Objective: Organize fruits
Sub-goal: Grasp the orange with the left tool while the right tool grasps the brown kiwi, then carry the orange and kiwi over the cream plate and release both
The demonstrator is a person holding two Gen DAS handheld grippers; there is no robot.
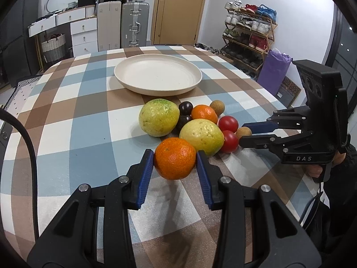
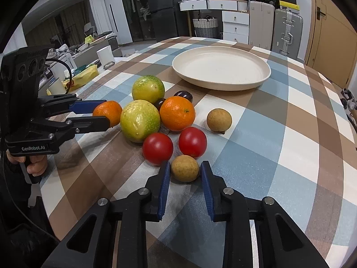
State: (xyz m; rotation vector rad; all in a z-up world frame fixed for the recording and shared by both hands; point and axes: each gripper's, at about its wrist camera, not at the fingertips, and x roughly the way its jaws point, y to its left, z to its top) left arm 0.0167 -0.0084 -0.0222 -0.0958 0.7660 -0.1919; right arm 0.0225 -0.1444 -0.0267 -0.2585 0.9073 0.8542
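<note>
Orange [image 1: 174, 158] clamped by left tongs [image 1: 175, 159].

The fruits lie in one cluster on the checked bench [image 1: 67, 111], in front of the cream plate [image 1: 158, 76].

- Two yellow-green passion fruits: far [image 1: 158, 117] and near [image 1: 201, 137], skin spotted.
- Two oranges: the near orange [image 1: 174, 158] sits between the blue pads of the left claw [image 1: 175, 159]; the far orange [image 1: 204, 113] rests behind the near passion fruit.
- Two dark plums [image 1: 185, 108], touching each other.
- Two red tomatoes [image 1: 228, 124], side by side.
- Two tan longans: the near longan [image 2: 184, 168] lies between the fingers of the right claw [image 2: 184, 174]; the far longan [image 2: 219, 117] lies apart.
</note>
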